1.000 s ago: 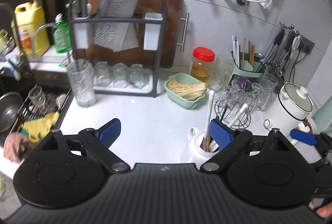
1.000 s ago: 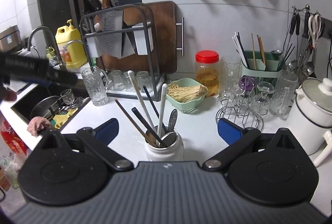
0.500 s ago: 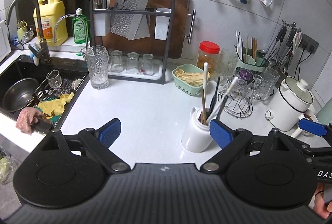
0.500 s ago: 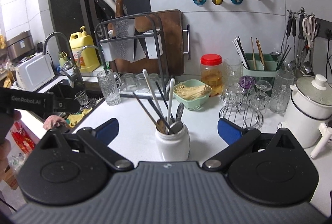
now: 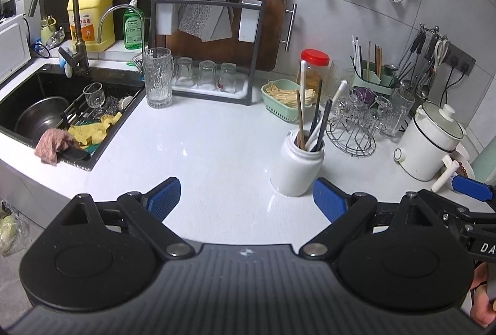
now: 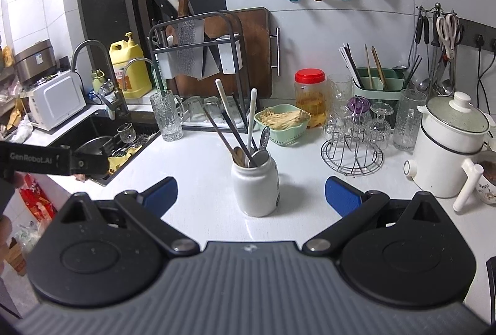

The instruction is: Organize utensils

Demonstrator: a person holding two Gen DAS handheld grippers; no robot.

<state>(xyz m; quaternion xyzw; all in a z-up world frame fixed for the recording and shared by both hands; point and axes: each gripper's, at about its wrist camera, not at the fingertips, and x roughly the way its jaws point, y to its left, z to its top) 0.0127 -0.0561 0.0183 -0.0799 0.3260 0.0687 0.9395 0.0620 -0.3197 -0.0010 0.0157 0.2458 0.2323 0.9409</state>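
A white ceramic jar [image 5: 297, 169] stands on the white counter and holds several utensils [image 5: 313, 114]: chopsticks, white-handled pieces and spoons. In the right wrist view the jar [image 6: 255, 189] sits straight ahead with its utensils [image 6: 241, 130] leaning left. My left gripper [image 5: 246, 200] is open and empty, low over the counter, with the jar just beyond its right finger. My right gripper [image 6: 251, 195] is open and empty, with the jar just beyond its fingertips. A green utensil caddy [image 6: 376, 85] with chopsticks stands at the back wall.
A sink [image 5: 46, 114] with dishes and cloths is at left. A knife and board rack [image 5: 210, 34], a tall glass [image 5: 158, 77], a green basket [image 5: 286, 99], a red-lidded jar [image 6: 310, 97], a wire glass stand [image 6: 353, 149] and a white pot [image 6: 449, 149] line the counter.
Both grippers have drawn back and up from the jar, which now looks smaller and farther off. Both stayed open and empty.
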